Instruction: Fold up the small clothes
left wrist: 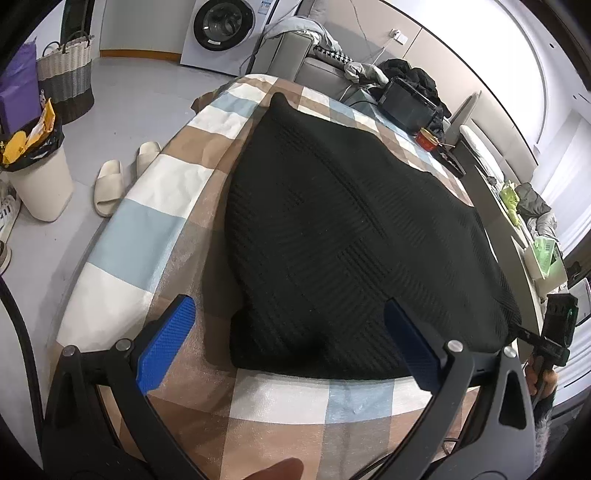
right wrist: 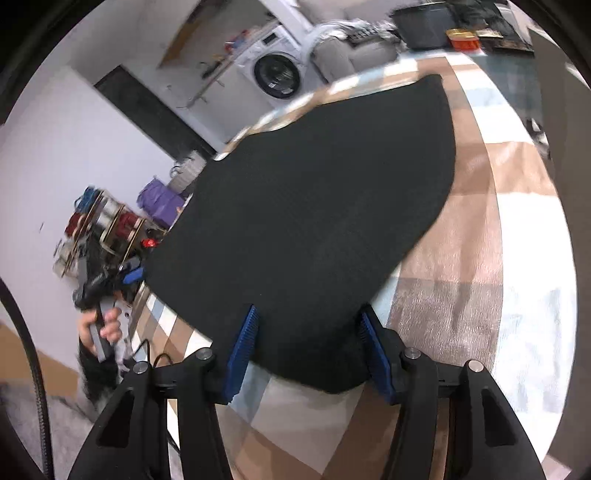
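A black knit garment [left wrist: 332, 236] lies spread flat on the checked tablecloth [left wrist: 155, 229]. My left gripper [left wrist: 291, 328] is open, its blue fingers either side of the garment's near left corner, just above the cloth. In the right wrist view the same garment [right wrist: 317, 206] fills the middle. My right gripper [right wrist: 308, 332] is open, its blue fingers straddling the garment's near corner. The right gripper also shows at the far right of the left wrist view [left wrist: 554, 332], and the left gripper in the right wrist view [right wrist: 122, 273].
A dark box [left wrist: 406, 105] and a red tin [left wrist: 428, 138] stand at the table's far end. On the floor to the left are a bin [left wrist: 40, 177], slippers [left wrist: 110, 184] and a woven basket [left wrist: 66, 77]. A washing machine [left wrist: 225, 29] stands behind.
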A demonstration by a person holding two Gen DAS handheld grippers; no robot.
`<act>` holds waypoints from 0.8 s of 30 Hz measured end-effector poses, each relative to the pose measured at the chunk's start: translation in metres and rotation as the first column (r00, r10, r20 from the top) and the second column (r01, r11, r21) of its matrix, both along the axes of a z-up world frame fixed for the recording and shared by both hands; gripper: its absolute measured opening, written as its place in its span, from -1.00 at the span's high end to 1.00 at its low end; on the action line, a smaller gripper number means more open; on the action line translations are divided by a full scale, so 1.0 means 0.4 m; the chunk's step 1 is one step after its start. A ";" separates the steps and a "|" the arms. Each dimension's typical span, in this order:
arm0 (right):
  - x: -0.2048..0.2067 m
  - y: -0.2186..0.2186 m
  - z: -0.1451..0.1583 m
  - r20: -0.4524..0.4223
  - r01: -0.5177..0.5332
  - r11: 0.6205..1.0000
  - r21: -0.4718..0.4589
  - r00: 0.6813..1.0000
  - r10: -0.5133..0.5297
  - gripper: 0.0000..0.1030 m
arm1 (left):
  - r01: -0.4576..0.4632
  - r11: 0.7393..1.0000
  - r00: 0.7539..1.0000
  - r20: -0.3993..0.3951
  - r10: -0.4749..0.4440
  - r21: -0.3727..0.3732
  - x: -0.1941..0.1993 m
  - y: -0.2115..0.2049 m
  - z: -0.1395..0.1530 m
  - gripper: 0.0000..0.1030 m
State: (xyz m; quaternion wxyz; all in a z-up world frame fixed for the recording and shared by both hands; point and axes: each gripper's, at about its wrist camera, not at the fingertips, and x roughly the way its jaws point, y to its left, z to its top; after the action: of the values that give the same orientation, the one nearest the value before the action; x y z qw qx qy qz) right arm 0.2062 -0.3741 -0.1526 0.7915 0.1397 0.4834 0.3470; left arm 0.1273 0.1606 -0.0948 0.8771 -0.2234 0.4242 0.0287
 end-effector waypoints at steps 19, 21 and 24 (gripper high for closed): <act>-0.046 0.056 0.116 0.197 -0.074 0.995 0.062 0.979 0.061 -0.10 | 0.010 1.000 1.000 -0.004 -0.010 0.010 0.002 -0.005 -0.003 -0.97; -0.050 0.080 0.126 0.213 -0.104 0.994 0.034 0.973 0.094 -0.10 | 0.013 1.000 1.000 -0.001 -0.013 0.007 0.003 -0.006 -0.002 -0.97; -0.036 0.064 0.111 0.194 -0.107 0.993 0.057 0.977 0.094 -0.10 | 0.019 1.000 1.000 0.006 -0.019 0.011 0.002 -0.009 0.000 -0.97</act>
State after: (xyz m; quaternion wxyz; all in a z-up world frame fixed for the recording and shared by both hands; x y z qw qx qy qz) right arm 0.1918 -0.3487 -0.1081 0.8104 0.1079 0.3999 0.4144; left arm 0.1281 0.1570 -0.0948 0.8798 -0.2148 0.4235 0.0219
